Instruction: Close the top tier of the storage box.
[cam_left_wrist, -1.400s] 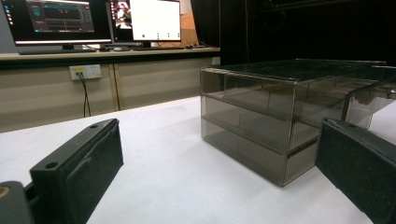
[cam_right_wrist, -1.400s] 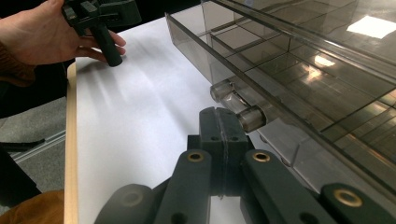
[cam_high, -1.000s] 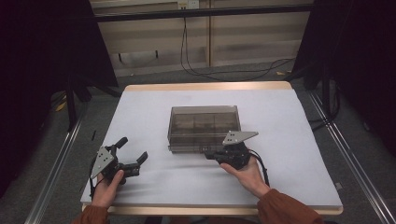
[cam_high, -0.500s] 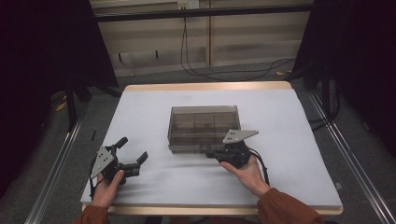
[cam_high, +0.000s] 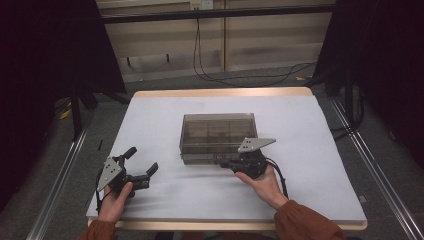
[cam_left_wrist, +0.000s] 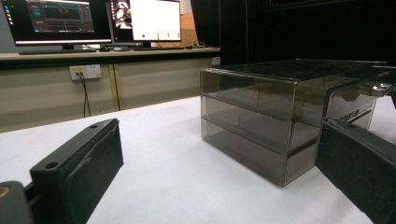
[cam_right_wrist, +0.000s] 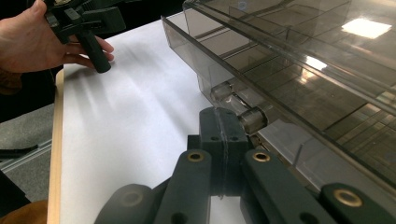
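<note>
— Right, what's on the bench (cam_high: 165, 120)?

— White-covered bench, and near its middle a smoky clear drawer box (cam_high: 218, 131), lower drawer sitting slightly out at the front.

— And the right tool (cam_high: 231, 163)?

— Pressed up at the box's front edge, jaws together beside a small round drawer knob (cam_right_wrist: 252, 119); whether they pinch anything, I can't tell.

— Left tool (cam_high: 142, 167)?

— Well apart from the box, resting near the bench's front left corner, jaws standing wide with nothing between them.
</note>
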